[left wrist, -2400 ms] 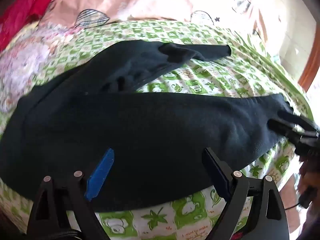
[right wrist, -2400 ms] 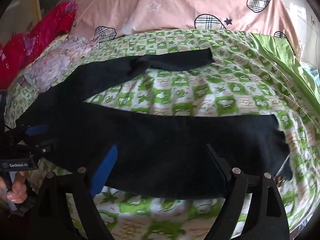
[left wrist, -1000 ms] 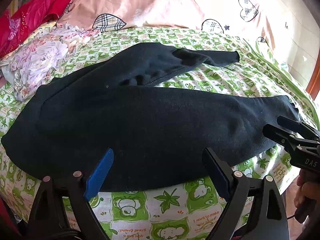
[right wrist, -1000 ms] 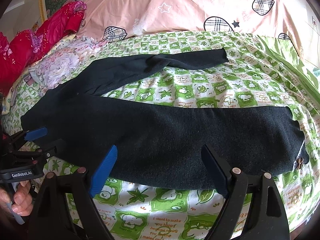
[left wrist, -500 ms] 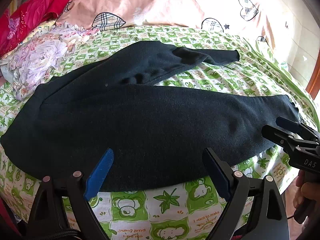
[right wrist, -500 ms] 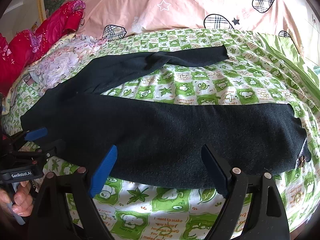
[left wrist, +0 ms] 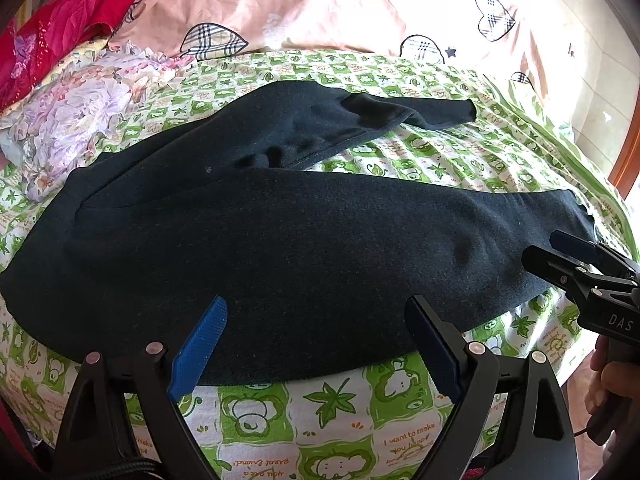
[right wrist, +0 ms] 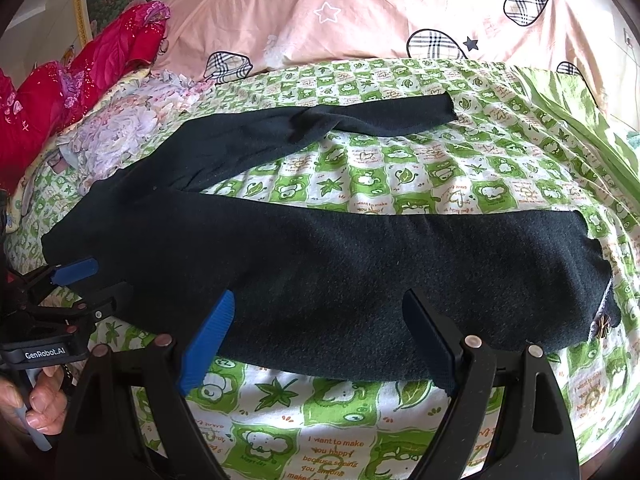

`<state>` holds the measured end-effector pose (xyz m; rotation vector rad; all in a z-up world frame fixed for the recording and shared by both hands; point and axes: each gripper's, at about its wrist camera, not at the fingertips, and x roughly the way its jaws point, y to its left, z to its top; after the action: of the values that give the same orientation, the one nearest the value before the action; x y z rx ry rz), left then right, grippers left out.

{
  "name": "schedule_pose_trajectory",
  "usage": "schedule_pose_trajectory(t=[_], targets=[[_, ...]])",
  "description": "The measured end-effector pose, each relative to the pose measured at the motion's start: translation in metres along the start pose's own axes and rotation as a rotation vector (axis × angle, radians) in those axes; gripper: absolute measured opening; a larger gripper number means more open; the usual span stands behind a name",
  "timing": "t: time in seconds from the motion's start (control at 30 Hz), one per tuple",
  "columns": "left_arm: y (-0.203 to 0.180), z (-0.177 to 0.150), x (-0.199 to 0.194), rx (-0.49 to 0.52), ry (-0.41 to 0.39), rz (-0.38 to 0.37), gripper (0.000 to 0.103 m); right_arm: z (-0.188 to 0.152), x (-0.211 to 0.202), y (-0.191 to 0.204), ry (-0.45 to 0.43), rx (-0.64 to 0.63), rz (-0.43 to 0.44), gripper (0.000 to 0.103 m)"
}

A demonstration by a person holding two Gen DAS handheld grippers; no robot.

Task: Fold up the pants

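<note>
Dark navy pants [left wrist: 304, 240] lie flat on a green and white patterned bedsheet [left wrist: 320, 412], waist to the left. The near leg [right wrist: 420, 280] runs right to its hem; the far leg [right wrist: 320, 124] angles off to the back right with a twist in it. My left gripper [left wrist: 316, 312] hovers open over the near edge of the seat, pads wide apart and pinching no cloth. It also shows at the waist's near corner as the left gripper [right wrist: 92, 286]. My right gripper [right wrist: 318, 300] is open over the near leg's front edge, and shows as the right gripper [left wrist: 548, 250] by the hem.
A pink duvet [left wrist: 340, 8] with plaid hearts is piled along the back. Red cloth [right wrist: 80, 72] and a lilac floral cloth [left wrist: 80, 116] lie at the back left. A hand [right wrist: 36, 400] holds the left gripper. The bed's front edge is just below both grippers.
Since the earliest frames both grippers have drawn back from the pants, so more sheet shows in front. Over the last second nothing has visibly moved.
</note>
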<state>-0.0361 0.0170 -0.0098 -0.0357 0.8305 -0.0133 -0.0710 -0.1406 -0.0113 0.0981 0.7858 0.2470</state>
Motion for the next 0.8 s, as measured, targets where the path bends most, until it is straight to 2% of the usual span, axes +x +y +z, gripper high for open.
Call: schedule_pose_trajectory(t=[0.8], targets=[[0.000, 0.003, 0.004, 0.002, 0.024, -0.014, 0.091, 0.003, 0.001, -0.011, 0.008, 0.035, 0.010, 0.086]])
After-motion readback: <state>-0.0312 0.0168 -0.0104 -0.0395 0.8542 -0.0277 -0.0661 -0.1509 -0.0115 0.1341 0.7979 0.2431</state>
